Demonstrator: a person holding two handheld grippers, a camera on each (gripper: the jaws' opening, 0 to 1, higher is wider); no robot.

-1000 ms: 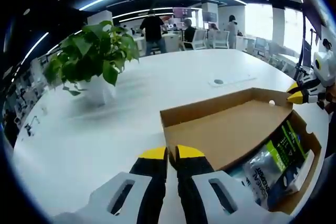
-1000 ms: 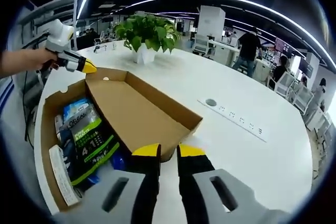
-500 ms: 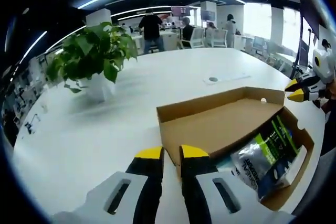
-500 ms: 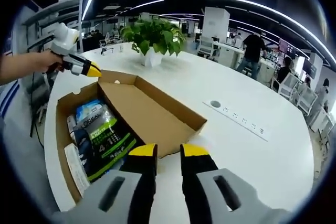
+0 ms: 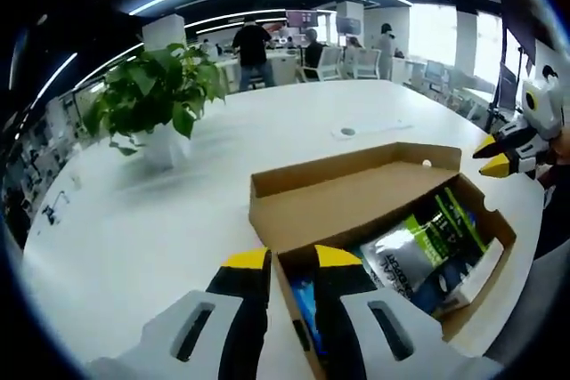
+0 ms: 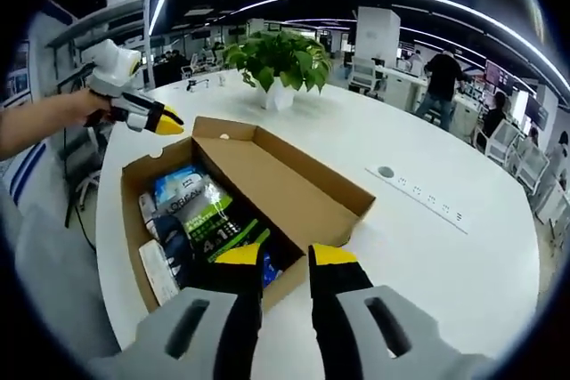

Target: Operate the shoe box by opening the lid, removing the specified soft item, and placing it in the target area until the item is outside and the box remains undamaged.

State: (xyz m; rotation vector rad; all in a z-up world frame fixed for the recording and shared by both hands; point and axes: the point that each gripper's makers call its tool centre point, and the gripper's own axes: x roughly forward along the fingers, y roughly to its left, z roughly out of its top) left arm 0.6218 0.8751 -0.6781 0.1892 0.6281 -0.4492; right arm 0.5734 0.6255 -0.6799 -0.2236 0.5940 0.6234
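Left gripper view: an open cardboard shoe box (image 5: 356,211) is seen on a round white table (image 5: 178,220), its lid folded back, with a green and silver soft packet (image 5: 419,246) lying inside beside other packaged items. The left gripper (image 5: 289,260) is held slightly parted at the box's near corner with nothing gripped, while the right gripper (image 5: 494,156) is seen at the far corner, slightly parted and empty. A potted plant (image 5: 156,104) stands well apart.

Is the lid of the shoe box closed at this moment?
No, the lid stands open and packets show inside the shoe box.
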